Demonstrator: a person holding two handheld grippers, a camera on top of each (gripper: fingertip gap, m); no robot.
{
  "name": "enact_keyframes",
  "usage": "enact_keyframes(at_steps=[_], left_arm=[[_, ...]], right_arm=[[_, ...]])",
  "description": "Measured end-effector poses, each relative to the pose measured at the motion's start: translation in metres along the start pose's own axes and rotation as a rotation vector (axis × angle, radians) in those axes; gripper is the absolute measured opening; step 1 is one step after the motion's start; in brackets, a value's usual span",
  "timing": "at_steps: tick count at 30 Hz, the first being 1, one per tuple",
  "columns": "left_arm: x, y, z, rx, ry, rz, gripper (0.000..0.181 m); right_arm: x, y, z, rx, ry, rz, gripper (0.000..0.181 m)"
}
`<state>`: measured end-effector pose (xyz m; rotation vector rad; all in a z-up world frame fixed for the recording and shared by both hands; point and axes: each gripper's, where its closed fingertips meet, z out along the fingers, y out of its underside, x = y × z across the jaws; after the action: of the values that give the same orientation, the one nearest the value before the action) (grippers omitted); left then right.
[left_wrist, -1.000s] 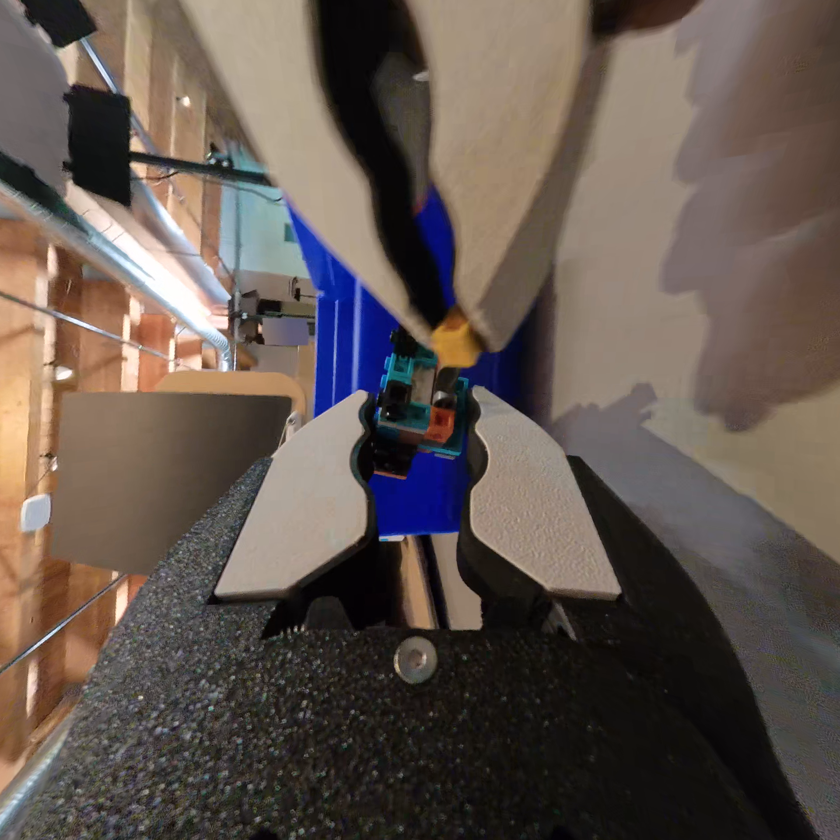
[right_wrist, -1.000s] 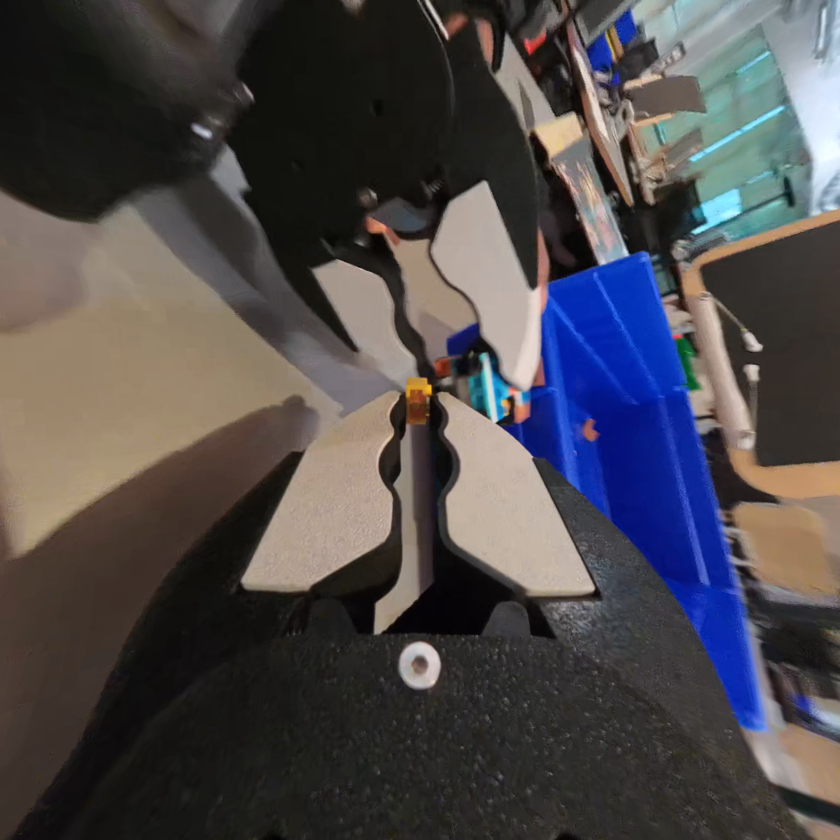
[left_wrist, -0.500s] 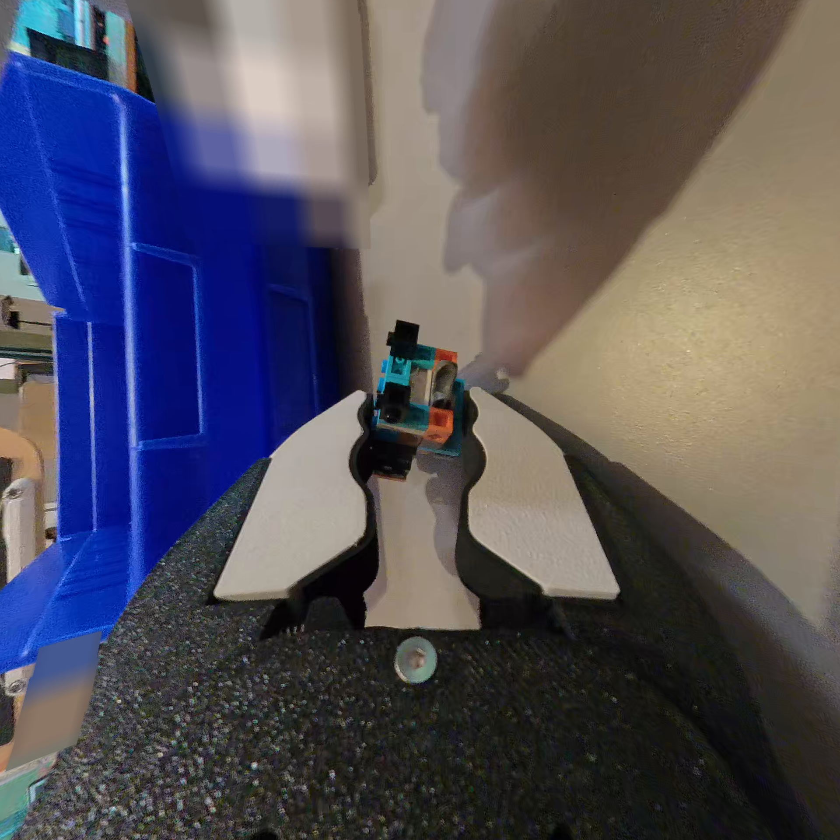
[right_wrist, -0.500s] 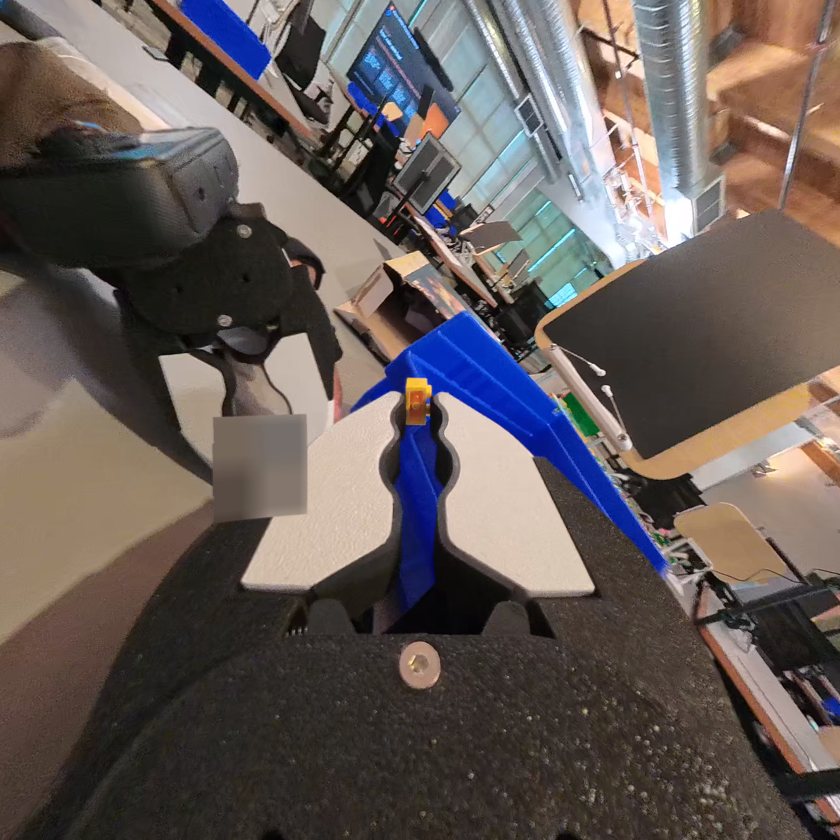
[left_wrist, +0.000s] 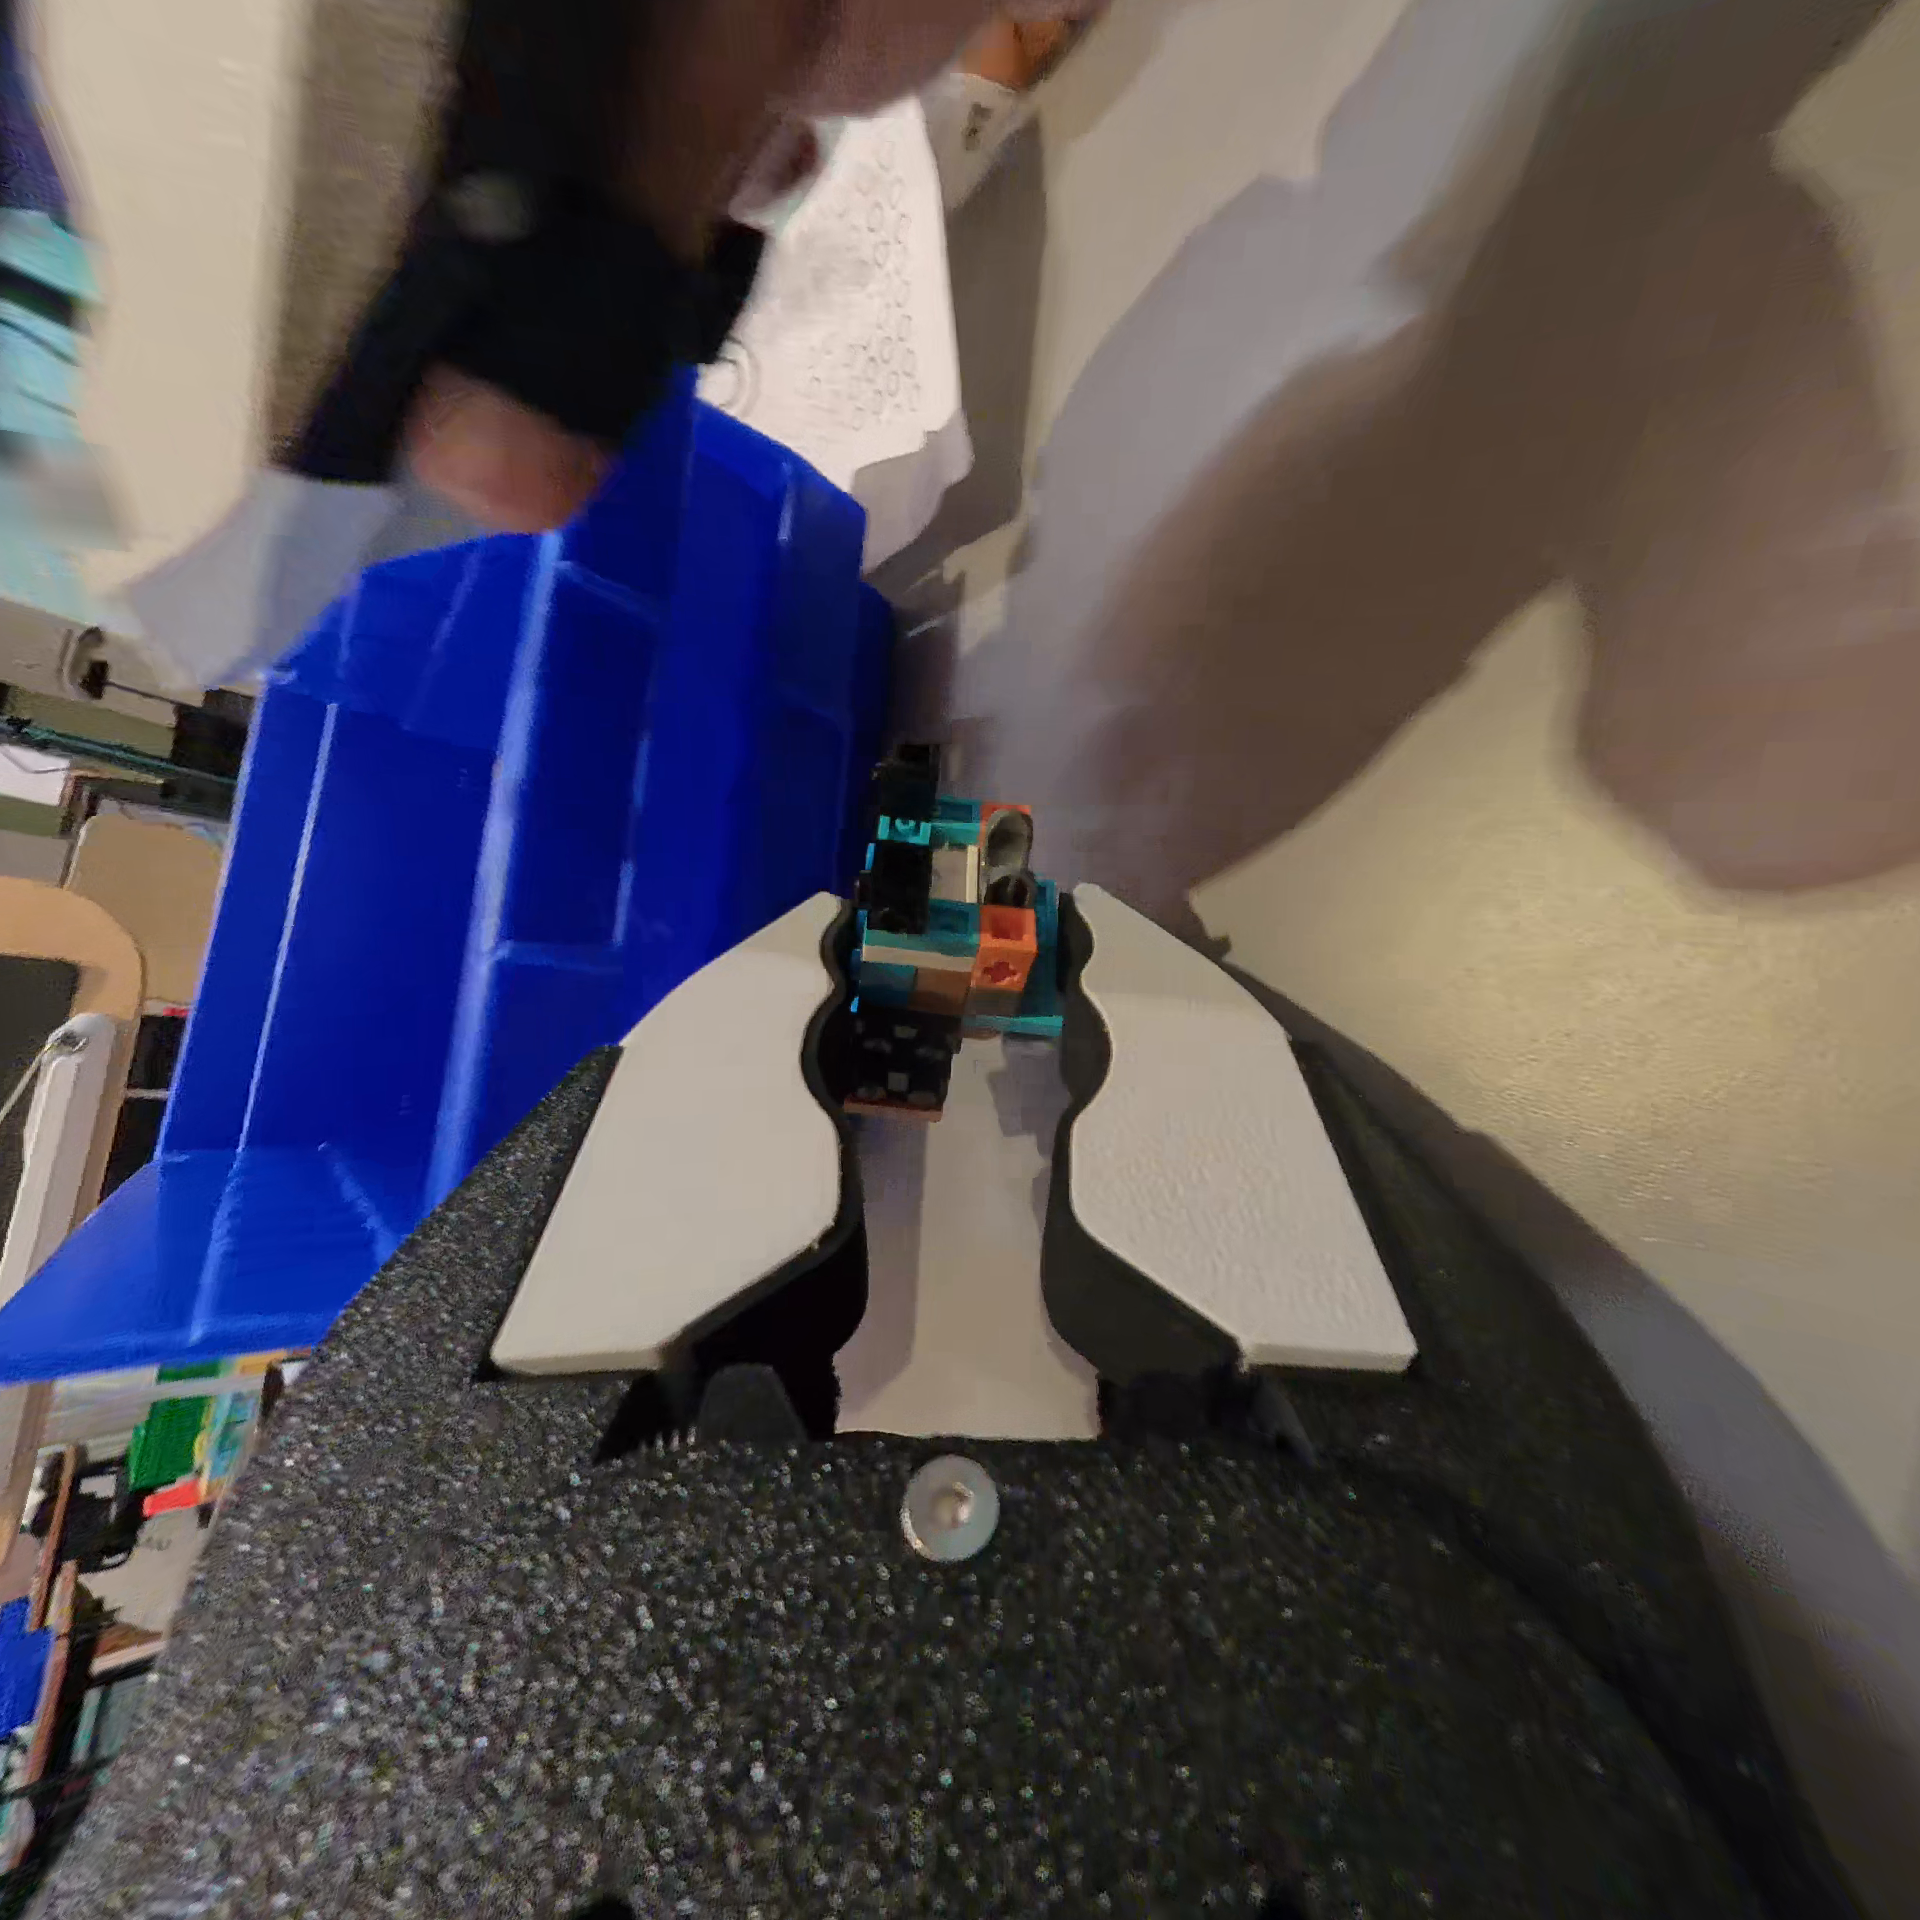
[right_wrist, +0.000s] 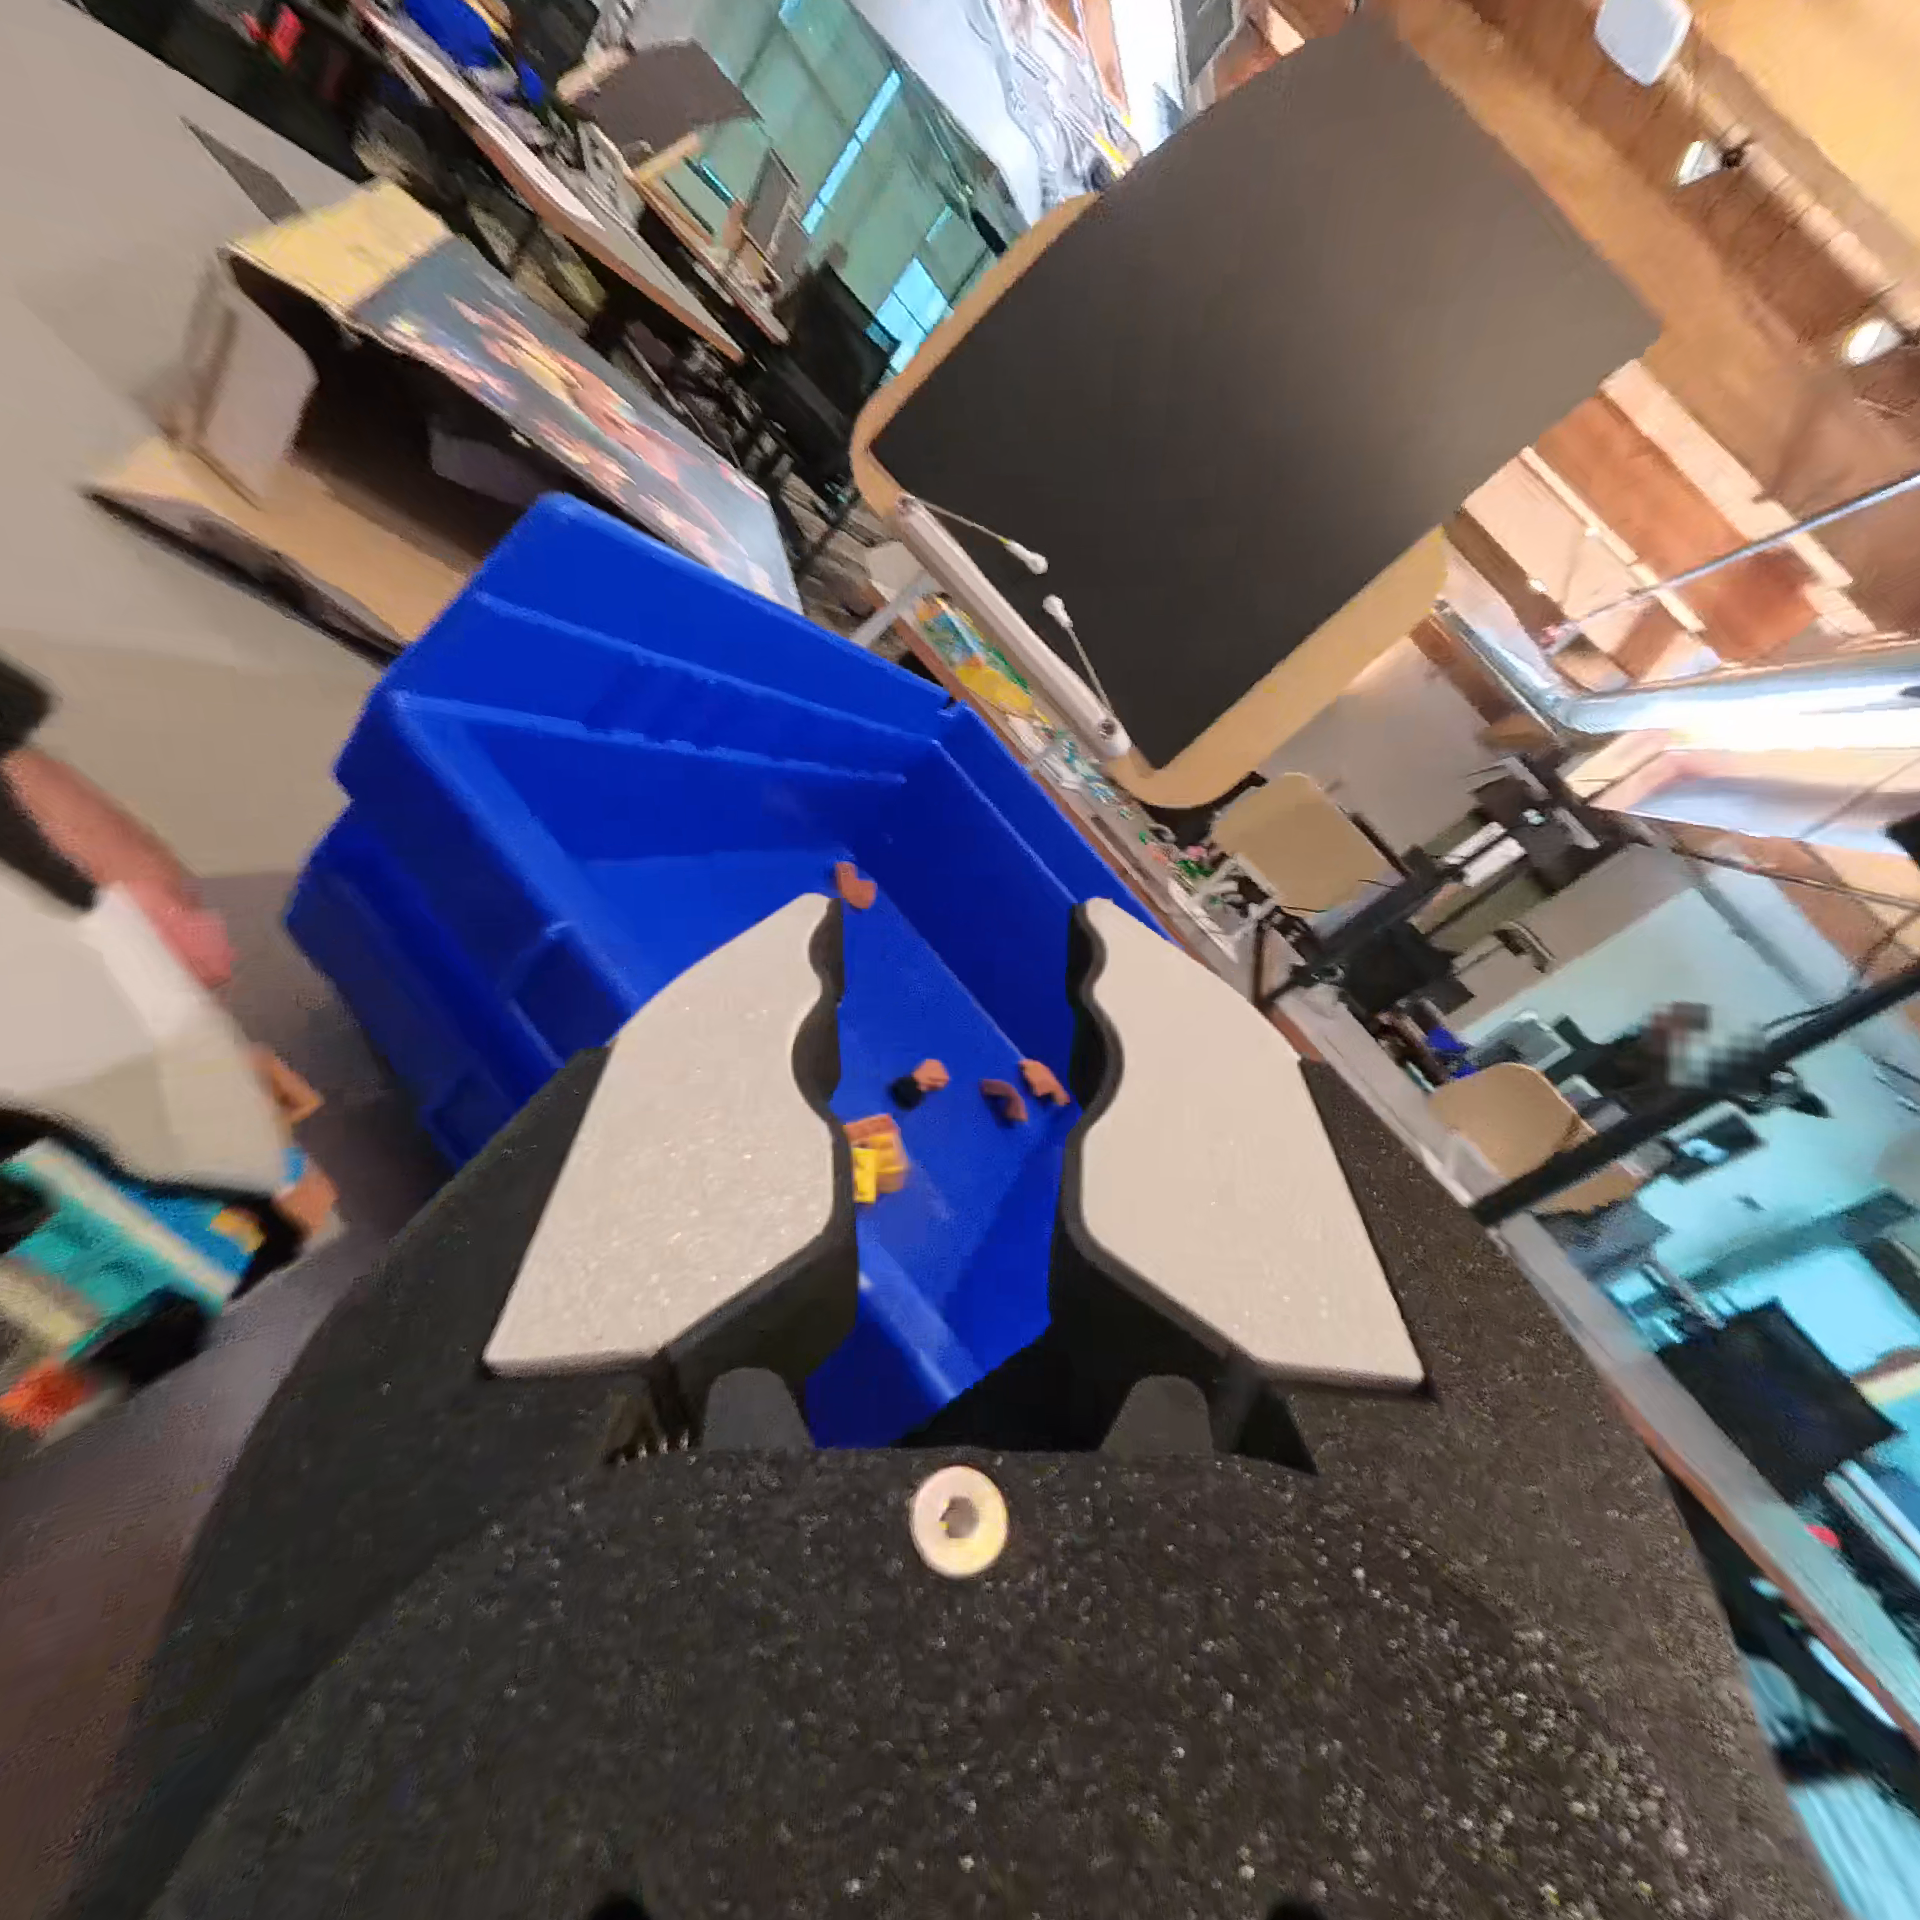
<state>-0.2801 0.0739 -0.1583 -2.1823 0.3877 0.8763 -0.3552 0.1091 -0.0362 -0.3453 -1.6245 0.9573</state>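
Observation:
My left gripper (left_wrist: 951, 914) is shut on a small brick model (left_wrist: 951, 925) of teal, black, orange and grey pieces, held beside a blue plastic bin (left_wrist: 499, 831). My right gripper (right_wrist: 956, 925) is open and empty, hanging over the same blue bin (right_wrist: 644, 748). A small yellow-orange brick (right_wrist: 876, 1153) lies blurred inside the bin below the open fingers, near several small brown pieces (right_wrist: 1003, 1096). The left gripper and its brick model show blurred at the left edge of the right wrist view (right_wrist: 94, 1268).
A pale table (left_wrist: 1558, 1039) carries the bin. A white sheet (left_wrist: 873, 343) lies behind it. A person's hand and the other gripper blur across the top of the left wrist view (left_wrist: 499, 312). A cardboard box (right_wrist: 343, 343) and a dark panel (right_wrist: 1247, 395) stand beyond the bin.
My right gripper swung away from the brick model to over the bin and opened; the yellow-orange brick it held now lies in the bin. The left gripper keeps its hold on the model.

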Motion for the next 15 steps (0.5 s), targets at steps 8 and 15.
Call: enact_keyframes(at_steps=[8,15], left_arm=[[-0.055,-0.021,-0.031,0.116,-0.340,-0.028,0.036],[-0.071,-0.029,-0.044,0.075,-0.565,0.134,0.036]], right_arm=[[-0.025,-0.028,-0.057,0.264,-0.121,-0.040,0.021],[-0.059,-0.029,-0.054,0.204,-0.243,-0.066,0.022]])
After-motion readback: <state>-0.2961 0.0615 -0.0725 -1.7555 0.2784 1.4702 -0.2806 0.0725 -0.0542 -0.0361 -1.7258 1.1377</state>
